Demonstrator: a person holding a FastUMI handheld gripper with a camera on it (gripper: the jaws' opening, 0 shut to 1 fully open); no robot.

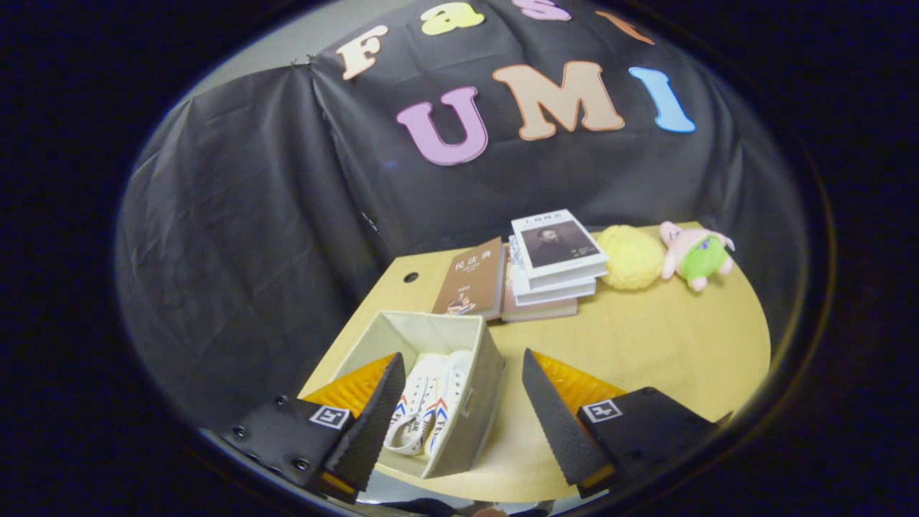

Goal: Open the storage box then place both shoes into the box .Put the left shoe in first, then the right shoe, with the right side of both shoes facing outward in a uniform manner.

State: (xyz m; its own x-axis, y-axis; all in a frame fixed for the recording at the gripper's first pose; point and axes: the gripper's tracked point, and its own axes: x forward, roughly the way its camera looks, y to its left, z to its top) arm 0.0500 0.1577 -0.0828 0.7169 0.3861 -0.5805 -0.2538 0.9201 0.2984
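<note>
My tongs (459, 409), spread wide and empty, above the beige fabric storage box (470, 388) at the desk's near edge; white canvas shoes (431, 409) inside, light, pliable, best gripped at the heel collar.

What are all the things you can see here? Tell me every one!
storage box: 1, beige, open, on the table between the claw fingers
shoes: 2, white with red and blue stripes, side by side inside the storage box
books: a small pile plus a brown one beside it, white and brown, on the table beyond the box
fluffy ball: 1, yellow, beside the books
plush toy: 1, pink with green, beside the fluffy ball
table: 1, light wood, under everything
claw: 1, fingers spread wide apart above the box, holding nothing
</note>
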